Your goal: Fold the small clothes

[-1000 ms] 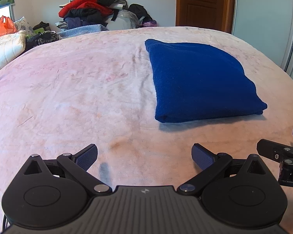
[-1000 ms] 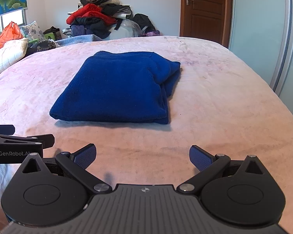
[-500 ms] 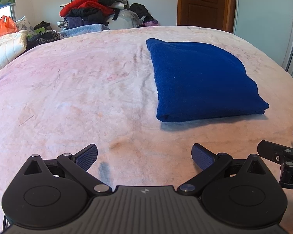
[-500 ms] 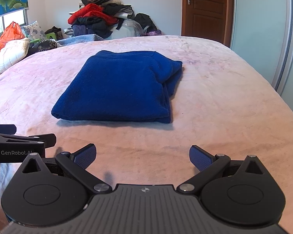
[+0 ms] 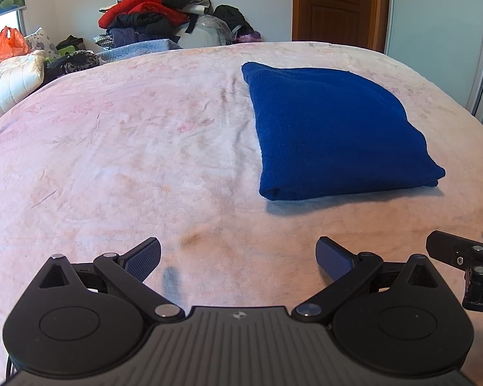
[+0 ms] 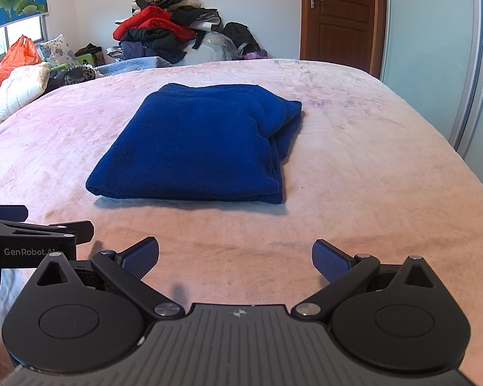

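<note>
Left black plastic two-finger gripper (image 5: 238, 257): ribbed grey housing, round black discs either side, silver pivot screws, blue textured fingertip pads (image 5: 143, 257). Right black plastic two-finger gripper (image 6: 235, 257) matches it. Seen from the right, the left unit reads "GenRobot.AI" in white, with what may be a thin black cable.

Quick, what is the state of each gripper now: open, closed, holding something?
Left gripper: open, holding nothing, over the bed.
Right gripper: open, holding nothing; the folded blue cloth lies ahead, untouched.
</note>
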A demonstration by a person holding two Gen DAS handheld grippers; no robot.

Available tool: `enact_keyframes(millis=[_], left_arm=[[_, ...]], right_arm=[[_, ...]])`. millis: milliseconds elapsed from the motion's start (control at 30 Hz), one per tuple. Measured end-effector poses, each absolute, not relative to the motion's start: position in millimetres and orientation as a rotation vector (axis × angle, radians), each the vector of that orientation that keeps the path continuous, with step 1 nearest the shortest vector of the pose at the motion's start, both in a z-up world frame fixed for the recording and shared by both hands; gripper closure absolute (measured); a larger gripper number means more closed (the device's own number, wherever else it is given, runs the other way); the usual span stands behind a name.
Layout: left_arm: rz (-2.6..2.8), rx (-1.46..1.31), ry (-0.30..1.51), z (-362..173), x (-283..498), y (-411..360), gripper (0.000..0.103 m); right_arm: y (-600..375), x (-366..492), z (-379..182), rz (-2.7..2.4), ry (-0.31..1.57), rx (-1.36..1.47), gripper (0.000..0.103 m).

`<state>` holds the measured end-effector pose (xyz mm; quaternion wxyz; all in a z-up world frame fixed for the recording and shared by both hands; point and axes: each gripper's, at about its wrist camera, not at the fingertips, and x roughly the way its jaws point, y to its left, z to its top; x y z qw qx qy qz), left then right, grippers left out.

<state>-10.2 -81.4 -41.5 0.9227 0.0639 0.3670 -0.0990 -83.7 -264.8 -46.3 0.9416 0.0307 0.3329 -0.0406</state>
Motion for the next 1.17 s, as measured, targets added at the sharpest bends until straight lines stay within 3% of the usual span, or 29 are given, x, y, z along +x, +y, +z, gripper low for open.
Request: enact_keyframes(millis=[1167], left_arm=[[-0.219,0.149,0.761,-46.4,-6.2,-82.1,0.000]], right_arm=[[-264.5,-82.8,-47.6,-0.075,0.683,0.066,0.000]])
